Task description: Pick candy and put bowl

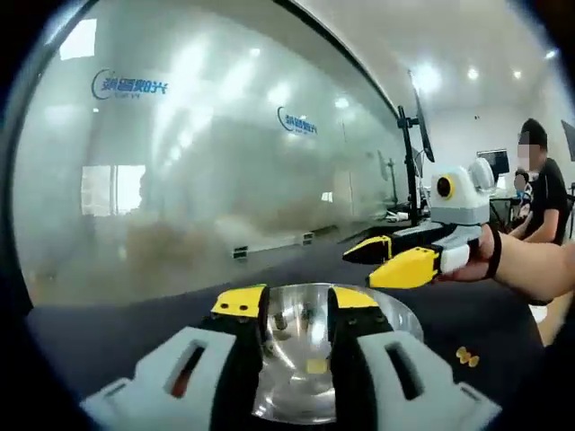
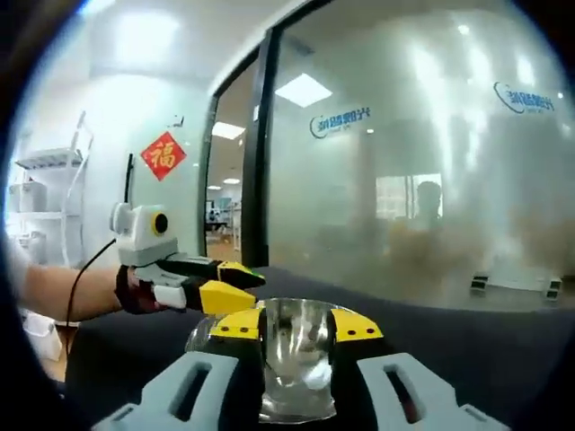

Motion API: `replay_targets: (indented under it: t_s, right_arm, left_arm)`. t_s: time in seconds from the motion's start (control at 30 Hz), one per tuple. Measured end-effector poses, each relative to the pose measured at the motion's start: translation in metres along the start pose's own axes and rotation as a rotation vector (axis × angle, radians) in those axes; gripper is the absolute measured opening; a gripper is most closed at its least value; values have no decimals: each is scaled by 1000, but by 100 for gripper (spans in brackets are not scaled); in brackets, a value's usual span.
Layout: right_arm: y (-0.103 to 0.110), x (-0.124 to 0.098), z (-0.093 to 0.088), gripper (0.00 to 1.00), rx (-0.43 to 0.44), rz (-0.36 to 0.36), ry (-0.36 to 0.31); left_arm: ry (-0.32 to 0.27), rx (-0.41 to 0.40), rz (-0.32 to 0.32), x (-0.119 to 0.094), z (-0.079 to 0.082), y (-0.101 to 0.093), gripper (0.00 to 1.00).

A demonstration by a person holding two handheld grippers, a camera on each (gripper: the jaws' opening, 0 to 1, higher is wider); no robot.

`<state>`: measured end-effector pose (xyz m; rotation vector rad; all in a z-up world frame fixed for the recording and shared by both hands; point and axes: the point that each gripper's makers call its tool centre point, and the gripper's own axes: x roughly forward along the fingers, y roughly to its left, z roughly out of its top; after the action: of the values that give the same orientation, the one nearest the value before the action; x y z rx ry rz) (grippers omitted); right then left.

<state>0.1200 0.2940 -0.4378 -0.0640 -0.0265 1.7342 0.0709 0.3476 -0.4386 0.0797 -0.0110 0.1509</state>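
Both grippers hover open and empty over the bowl point(image 1: 337, 359); the candy point(image 1: 466, 356) right of the left gripper point(image 1: 296, 310) risks being forgotten.

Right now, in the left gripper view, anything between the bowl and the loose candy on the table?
Nothing: in the left gripper view the dark table is bare between the metal bowl and the yellow candy to its right.

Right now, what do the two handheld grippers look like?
Both match: the left gripper and right gripper have pale grey bodies with slotted arms and black jaws capped yellow. A black strap crosses the person's hand, and a black cable trails from the other.
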Motion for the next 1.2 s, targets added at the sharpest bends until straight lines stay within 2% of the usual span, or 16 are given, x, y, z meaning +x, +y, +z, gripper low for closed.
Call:
replay_targets:
  t_s: [0.17, 0.23, 0.37, 0.4, 0.47, 0.53, 0.6, 0.67, 0.73, 0.77, 0.8, 0.83, 0.9, 0.97, 1.1, 1.2]
  right_arm:
    - [0, -11, 5, 23, 12, 7, -11]
    - [2, -25, 1, 23, -15, 8, -1]
    - [9, -71, -18, 24, 25, 25, -7]
    - [13, -86, -27, 24, 24, 35, -5]
    - [20, -118, -56, 23, -11, 60, 62]
    - [10, -149, -89, 23, -84, -6, 136]
    - [7, -169, -114, 23, -172, -37, 216]
    - [14, -181, -130, 23, -137, -13, 253]
    - [22, -186, -133, 23, -92, 18, 237]
    - [21, -188, -135, 23, -100, 10, 243]
    - [18, -190, -137, 23, -162, -6, 267]
    - [17, -190, -139, 23, -200, -12, 282]
    - [29, -186, -143, 23, -153, 43, 285]
    - [33, -183, -145, 22, -160, 70, 299]
    - [28, -172, -146, 22, -127, 72, 304]
    - [34, -163, -147, 19, -96, 113, 315]
  left_arm:
    - [-6, 19, -19, -11, 1, -5, 18]
    - [-7, 37, -40, -22, 0, -10, 18]
    - [-56, 55, -91, -70, -7, -31, 18]
    - [-33, 70, -109, -86, -17, -38, 18]
    - [20, 99, -143, -115, -38, -51, 18]
    - [70, 37, -164, -139, -58, -61, 18]
    - [116, 32, -140, -153, -77, -62, 18]
    - [230, 88, -115, -162, -108, -62, 18]
    - [238, 26, -171, -163, -116, -73, 19]
    - [257, 72, -180, -164, -117, -74, 19]
    - [253, 79, -191, -163, -115, -78, 19]
    - [245, 43, -231, -161, -113, -88, 18]
    - [272, 50, -275, -159, -118, -99, 18]
    - [315, 93, -271, -157, -127, -100, 18]
    - [308, 77, -269, -153, -127, -98, 18]
    - [311, 70, -273, -150, -127, -99, 18]
